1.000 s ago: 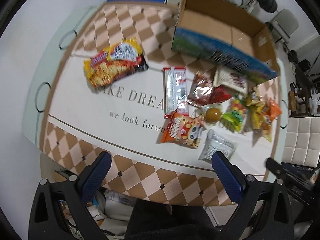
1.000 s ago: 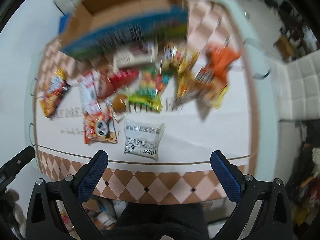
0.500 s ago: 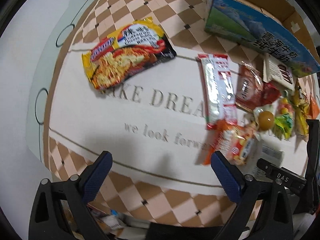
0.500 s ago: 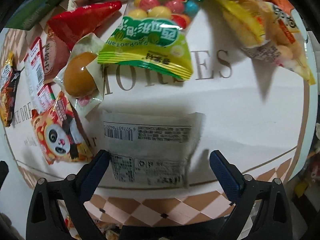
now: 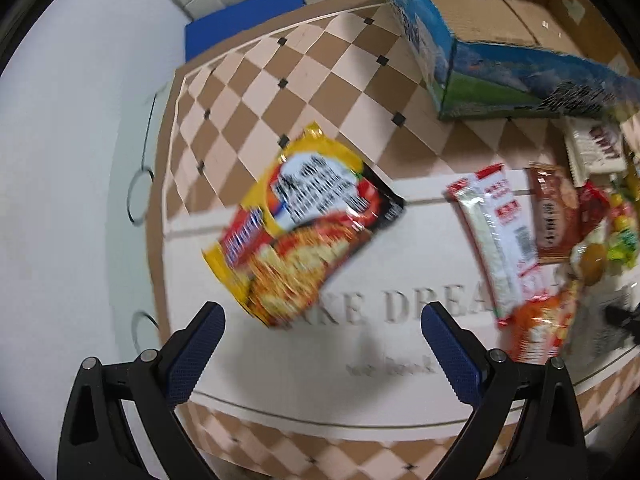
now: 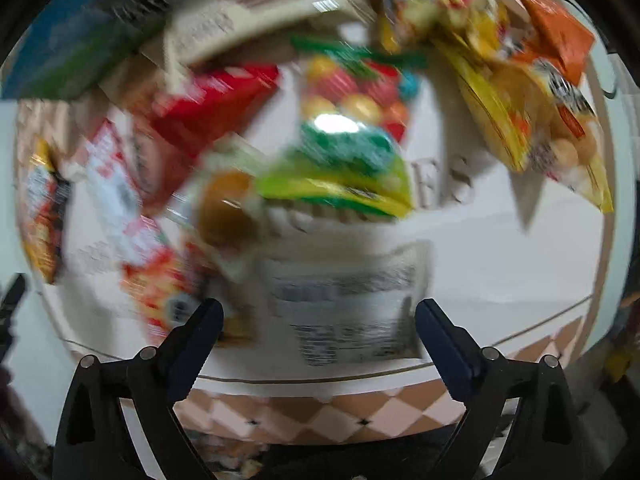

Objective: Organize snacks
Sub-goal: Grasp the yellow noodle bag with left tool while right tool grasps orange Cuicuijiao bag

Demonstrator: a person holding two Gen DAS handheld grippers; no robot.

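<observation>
Snacks lie scattered on the patterned table point(image 5: 328, 80), all in front of the open cardboard box point(image 5: 500, 60), which serves here as the landmark.

Left wrist view: the instant noodle packet point(image 5: 304, 224) lies well to the left of the box and nearer the camera, apart from the other snacks; its long axis runs diagonally, from the near left up toward the box; the left gripper point(image 5: 322, 320) is spread wide and holds nothing; the packet's near end sits just ahead of the gap between the blue pads, slightly toward the left one; the long red-and-white packet point(image 5: 496, 240) and the brown packet point(image 5: 554, 216) lie below the box's front wall, further to the right.

Right wrist view, heavily blurred: the white packet point(image 6: 352, 304) lies on the near side of the pile, farthest from the box, with its long axis roughly crosswise; the right gripper point(image 6: 318, 316) is spread wide and empty, and the packet sits directly ahead between its pads; whether the pads touch it, I cannot tell; the green candy bag point(image 6: 352, 152) lies between the white packet and the box.

By my reading, each claw is lined up on its own packet; the left is the nearer to the noodles, and the diagonal lie suggests a turn of the wrist before closing.
</observation>
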